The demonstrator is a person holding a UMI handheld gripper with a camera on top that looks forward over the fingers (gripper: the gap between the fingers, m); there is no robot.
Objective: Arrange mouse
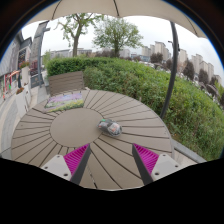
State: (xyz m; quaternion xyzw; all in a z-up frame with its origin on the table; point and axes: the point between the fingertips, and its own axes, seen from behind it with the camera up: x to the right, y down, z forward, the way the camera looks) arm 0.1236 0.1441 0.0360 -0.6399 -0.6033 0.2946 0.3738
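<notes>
- We are looking at the mouse (110,127), which is lying on the round slatted bench (60,130), a little to the right of the bench's smooth middle disc.
- We are seeing it as a small grey and white shape; its finer details are too small for us to tell.
- We are holding the gripper (111,158) with its fingers spread wide apart and nothing between them.
- The mouse is sitting ahead of the gripper, beyond the fingertips and roughly in line with the gap between them, and the pink pads (75,157) are not touching it.
- Beyond the mouse, something flat with purple and green on it (65,100) is lying at the far side of the bench.
- Past the bench we are seeing a wooden chair (66,81) standing before a green hedge (150,85).
- A dark slanting pole (171,70) is rising to the right, with trees (118,33) and buildings (160,50) in the distance.
</notes>
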